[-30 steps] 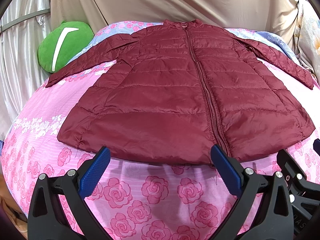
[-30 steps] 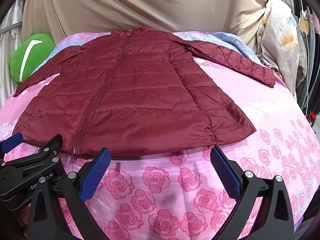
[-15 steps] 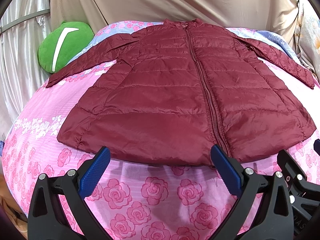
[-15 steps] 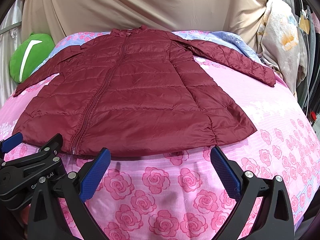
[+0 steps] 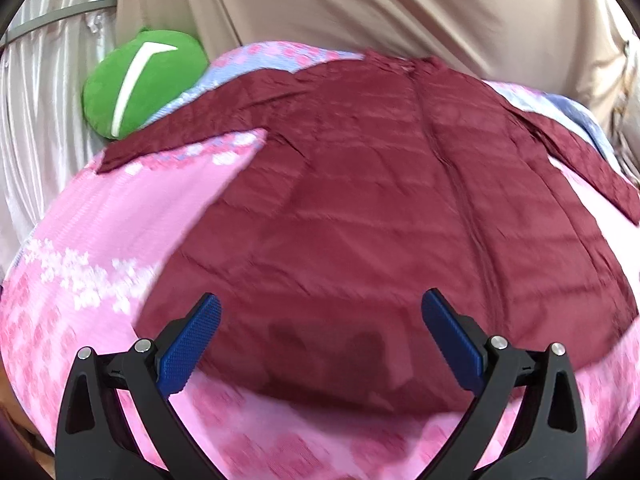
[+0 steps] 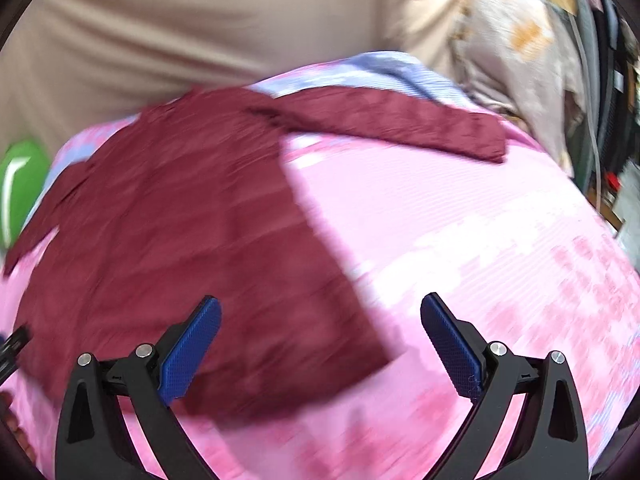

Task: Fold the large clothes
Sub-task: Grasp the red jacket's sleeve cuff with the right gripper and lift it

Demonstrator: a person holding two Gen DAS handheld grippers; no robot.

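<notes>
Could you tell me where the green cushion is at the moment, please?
The green cushion sits at the far left of the bed, against the pale curtain, just beyond the maroon jacket's left sleeve.

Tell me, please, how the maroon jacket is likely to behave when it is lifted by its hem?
The jacket would probably drape and sag, since it lies flat and creased on the bed. Its quilted, puffy panels suggest it is light for its size. The shiny shell may well slip between the pads of the open left hand-held gripper.
</notes>
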